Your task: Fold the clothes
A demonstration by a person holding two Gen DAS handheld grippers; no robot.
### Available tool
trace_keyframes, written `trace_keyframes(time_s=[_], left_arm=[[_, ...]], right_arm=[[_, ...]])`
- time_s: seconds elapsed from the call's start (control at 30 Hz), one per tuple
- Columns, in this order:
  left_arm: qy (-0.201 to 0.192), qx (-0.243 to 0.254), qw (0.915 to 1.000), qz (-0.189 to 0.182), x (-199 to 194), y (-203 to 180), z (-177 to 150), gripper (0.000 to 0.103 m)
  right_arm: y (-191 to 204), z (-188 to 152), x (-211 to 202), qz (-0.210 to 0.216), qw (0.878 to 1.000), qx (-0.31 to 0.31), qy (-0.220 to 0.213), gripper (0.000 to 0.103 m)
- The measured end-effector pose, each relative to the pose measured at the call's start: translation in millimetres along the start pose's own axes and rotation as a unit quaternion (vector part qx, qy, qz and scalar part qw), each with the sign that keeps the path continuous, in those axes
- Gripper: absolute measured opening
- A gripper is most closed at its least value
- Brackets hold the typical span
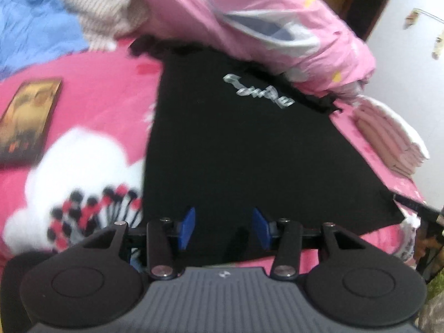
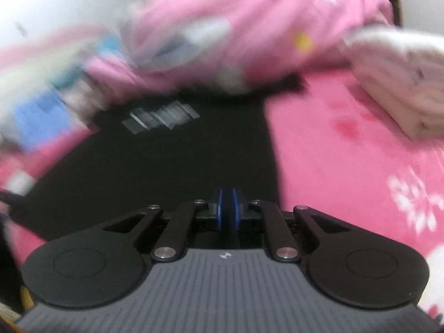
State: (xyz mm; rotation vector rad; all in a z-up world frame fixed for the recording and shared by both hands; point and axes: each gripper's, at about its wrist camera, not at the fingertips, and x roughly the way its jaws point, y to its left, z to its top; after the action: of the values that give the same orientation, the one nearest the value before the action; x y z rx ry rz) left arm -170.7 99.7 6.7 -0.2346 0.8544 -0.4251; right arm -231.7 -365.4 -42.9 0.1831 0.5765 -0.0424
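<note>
Blue pads of the left gripper (image 1: 223,226) stand apart over the near edge of the black T-shirt (image 1: 236,149), nothing between them. Right gripper (image 2: 227,211) is closed, empty, above the shirt, which lies flat on the pink bedsheet (image 1: 97,94).

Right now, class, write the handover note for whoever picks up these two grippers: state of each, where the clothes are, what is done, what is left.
Left gripper: open, nothing between its pads, just above the near edge of the black T-shirt.
Right gripper: shut; whether it pinches fabric cannot be told.
The T-shirt lies on the pink bedsheet, printed side up, its far end under the pink quilt.
Done: a folded white stack beside it.
Left: the T-shirt's folding; a heap of clothes behind.
</note>
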Motion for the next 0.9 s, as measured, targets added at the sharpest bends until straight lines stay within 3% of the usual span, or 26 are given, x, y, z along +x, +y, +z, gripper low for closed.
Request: trace_keyframes(time_s=[0.13,0.3,0.4,0.47,0.6,0.73,0.9], left_arm=[[-0.003,-0.014,0.9999,-0.008,-10.8,13.7,-2.5,0.046],[-0.027,0.009,0.9992,-0.027,-22.6,11.5,19.8,0.049],[-0.036,0.018,0.9983,-0.042,-10.1,4.7,38.0,0.050],[-0.028,0.025,0.9985,-0.039,6.8,0.4,44.9,0.050],[0.013,0.017,0.9996,-0.021,36.0,7.8,37.6,0.049],[0.009,-0.002,0.9990,-0.043,27.0,23.5,28.8,0.048],[0.009,-0.029,0.9961,-0.082,17.7,42.2,30.1,0.050]], right_arm=[[-30.3,-28.0,-40.3,-0.021,0.998,0.065,-0.012,0.003],[-22.0,-16.1,-71.1,-0.059,0.996,0.060,0.005,0.009],[13.8,19.0,-52.9,-0.019,0.999,0.021,-0.020,0.009],[43.8,41.2,-21.9,0.035,0.999,-0.002,-0.026,0.009],[95.3,61.2,46.0,0.099,0.995,-0.021,0.009,0.009],[108.0,43.0,78.9,0.083,0.993,-0.018,0.086,0.009],[82.9,13.5,40.8,0.083,0.988,0.077,0.106,0.008]])
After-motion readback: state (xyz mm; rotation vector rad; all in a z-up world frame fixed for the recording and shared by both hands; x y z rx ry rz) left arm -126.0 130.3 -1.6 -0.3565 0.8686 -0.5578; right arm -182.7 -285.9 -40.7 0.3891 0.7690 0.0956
